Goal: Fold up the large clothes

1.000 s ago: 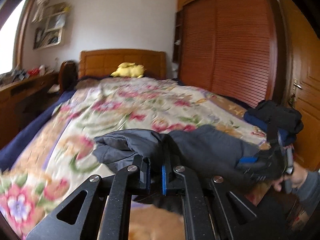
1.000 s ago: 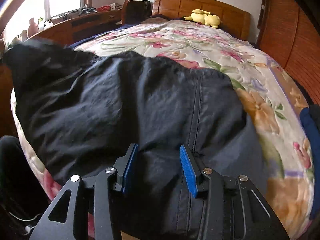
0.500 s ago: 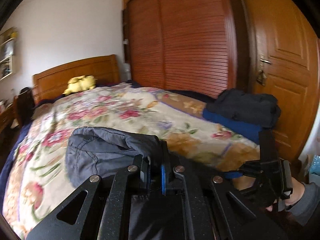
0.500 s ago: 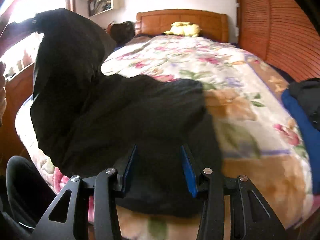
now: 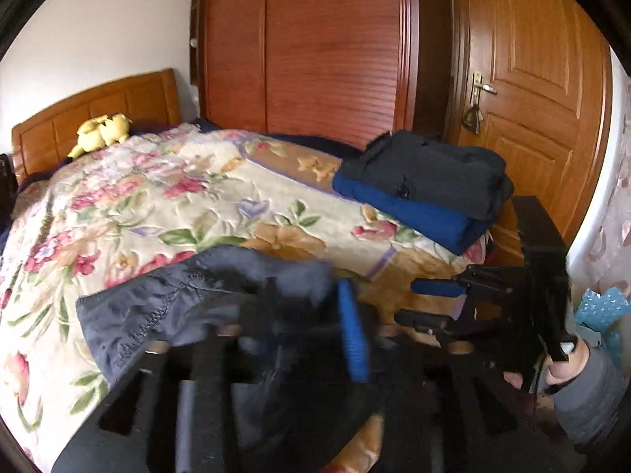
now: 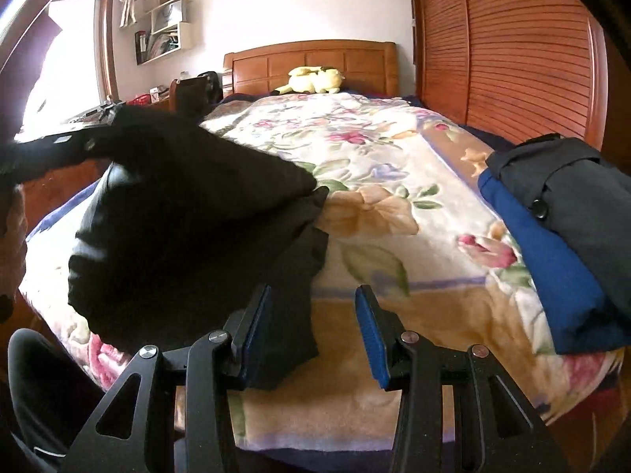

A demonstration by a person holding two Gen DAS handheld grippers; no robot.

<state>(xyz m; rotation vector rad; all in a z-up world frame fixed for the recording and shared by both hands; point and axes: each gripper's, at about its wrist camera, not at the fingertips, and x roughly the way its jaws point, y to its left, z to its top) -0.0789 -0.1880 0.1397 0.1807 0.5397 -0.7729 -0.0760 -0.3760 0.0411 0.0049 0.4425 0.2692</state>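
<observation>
Dark grey garment [image 6: 189, 213] bunched at the foot edge of the bed, left side; both grippers near it.

L to R: left gripper [image 5: 307, 315] is motion-blurred in its own view, grey cloth draped over its left finger; can't tell if it's spread or pinching. In the right wrist view the garment rises from the floral quilt [image 6: 355, 149] toward the left gripper and hangs over the foot edge. Right gripper [image 6: 311, 335] is spread wide w/ nothing between its blue pads [image 6: 370, 339], left finger just beside the cloth's hanging end. At the bed's right edge near the foot corner: 2 folded items, dark grey coat [image 6: 572, 197] atop blue folded garment [image 6: 552, 276]. Yellow plush toy [image 6: 313, 79] by the wooden headboard [image 6: 307, 61].
</observation>
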